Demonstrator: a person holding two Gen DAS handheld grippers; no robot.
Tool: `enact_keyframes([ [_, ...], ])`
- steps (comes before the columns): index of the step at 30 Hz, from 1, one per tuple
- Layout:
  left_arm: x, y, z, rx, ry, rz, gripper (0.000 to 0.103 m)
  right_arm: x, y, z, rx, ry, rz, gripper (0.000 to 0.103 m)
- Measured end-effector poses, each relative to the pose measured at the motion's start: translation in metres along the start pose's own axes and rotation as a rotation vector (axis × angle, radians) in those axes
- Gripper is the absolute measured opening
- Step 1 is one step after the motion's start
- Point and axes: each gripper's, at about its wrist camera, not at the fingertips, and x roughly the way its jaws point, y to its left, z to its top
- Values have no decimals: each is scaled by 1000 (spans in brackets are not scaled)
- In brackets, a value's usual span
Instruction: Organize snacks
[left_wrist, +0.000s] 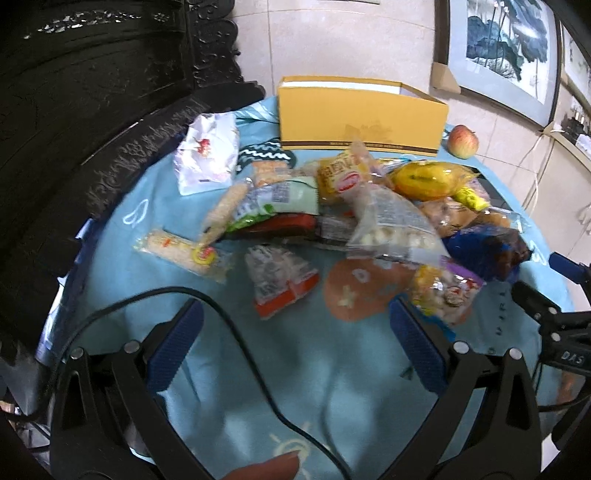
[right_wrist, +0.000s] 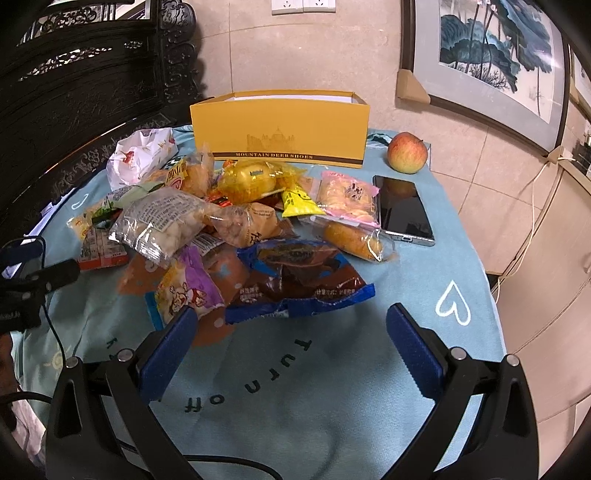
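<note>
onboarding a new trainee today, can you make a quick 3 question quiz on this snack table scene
1. True or false: the yellow box already holds snack packets that show above its rim.
2. Which lies right of the snack pile, beside the apple? A) phone B) cup C) spoon
3. Fill in: the right gripper and left gripper are both ____, holding nothing.

Key: 1 false, none show; 2 A; 3 open.
</note>
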Motion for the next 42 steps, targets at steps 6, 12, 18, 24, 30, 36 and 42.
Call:
enact_keyframes([
  [6,16,4,11,2,12,7,101,5,-8,-2,12,0,12,102],
  [12,56,8,17,-97,134,-40,101,12,-19,-2,29,7,23,102],
  [18,83,35,24,-196,183,-29,101,14,-26,2,47,10,13,102],
  [24,99,48,26,-195,174,-4,62,14,-11,4,1,4,32,102],
  [30,95,54,27,-205,141,-63,38,6,0,6,-55,-17,17,102],
  [36,48,56,20,-168,45,-130,38,1,-5,6,-45,-32,19,102],
  [42,11,46,18,-115,-12,-177,38,-2,-1,4,-53,-39,30,102],
])
